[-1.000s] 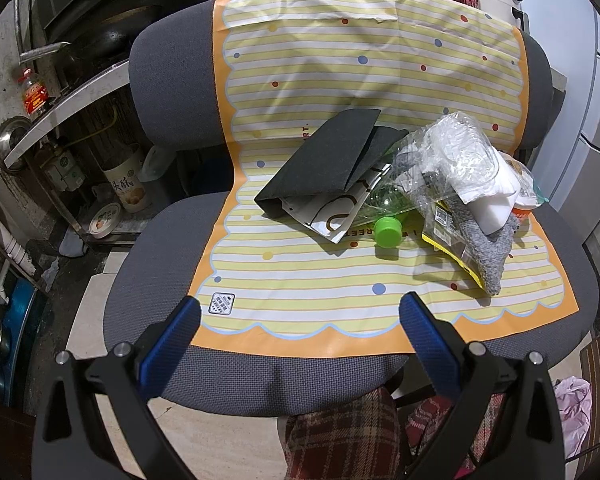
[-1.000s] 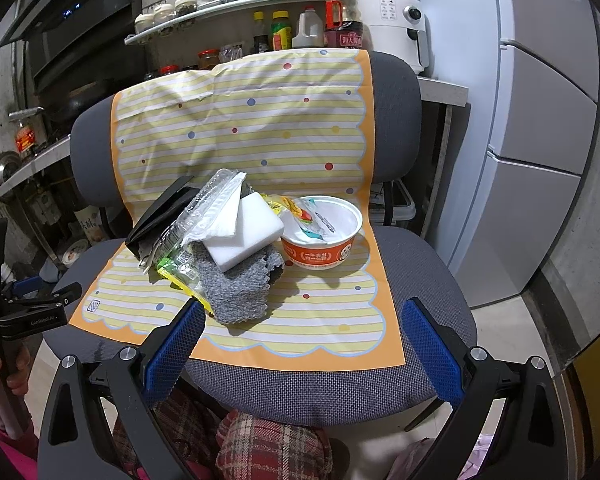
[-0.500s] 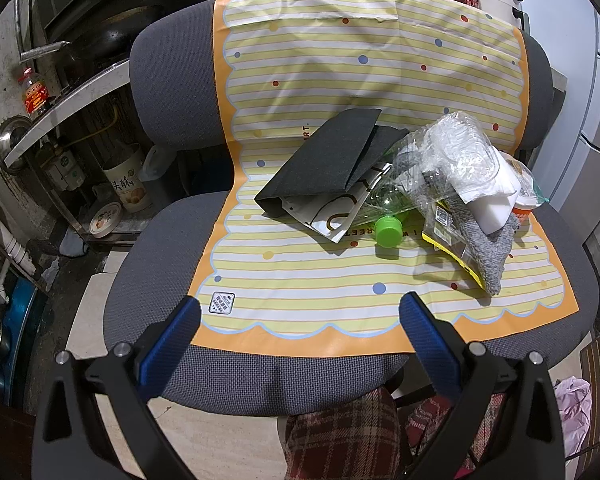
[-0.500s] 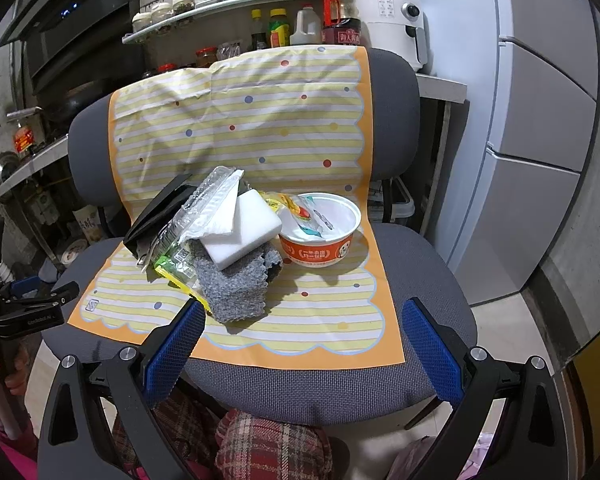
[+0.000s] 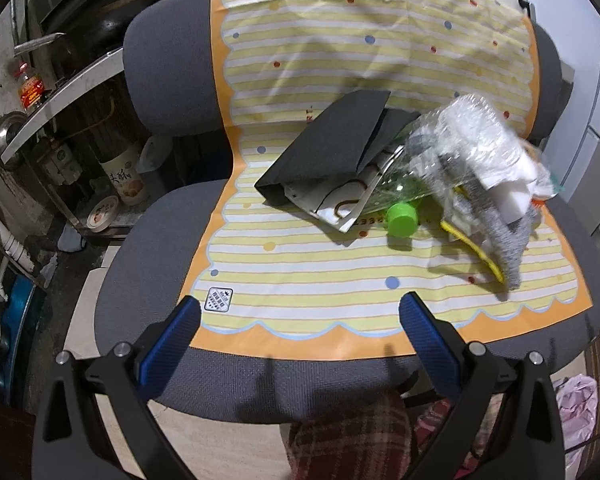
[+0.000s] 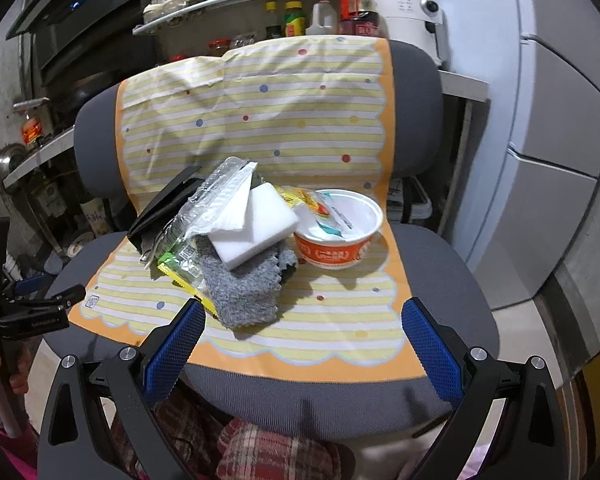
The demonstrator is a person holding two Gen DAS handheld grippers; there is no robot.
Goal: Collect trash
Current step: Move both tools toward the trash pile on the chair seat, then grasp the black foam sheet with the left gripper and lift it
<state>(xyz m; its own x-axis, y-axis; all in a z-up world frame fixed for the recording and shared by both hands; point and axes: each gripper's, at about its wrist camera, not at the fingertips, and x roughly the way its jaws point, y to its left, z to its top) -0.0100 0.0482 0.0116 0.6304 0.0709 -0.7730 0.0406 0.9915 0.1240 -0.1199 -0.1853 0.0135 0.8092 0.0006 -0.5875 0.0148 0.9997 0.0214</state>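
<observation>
In the left wrist view, the left gripper [image 5: 300,320] sits at the bottom of the frame with its blue fingers [image 5: 172,340] spread wide and nothing between them, hanging over the front edge of the grey chair [image 5: 148,248]. The trash lies right of centre on the striped mat [image 5: 300,272]: a black folder [image 5: 332,148] propped over a printed wrapper [image 5: 336,204], a clear plastic bottle with a green cap [image 5: 400,220], crumpled clear plastic [image 5: 468,136] and a grey cloth [image 5: 504,240]. In the right wrist view, the right gripper [image 6: 300,320] is likewise spread apart and empty at the bottom, with the grey cloth [image 6: 244,284] just ahead of its left finger. A white foam block [image 6: 252,228] rests on the cloth in mid-frame, touching an orange noodle cup [image 6: 336,236] that holds small packets. The pile is loosely stacked, so I judge that pulling the cloth would likely tip the foam off. The bottle could roll off the mat, and a clumsy pinch might spill the cup.
</observation>
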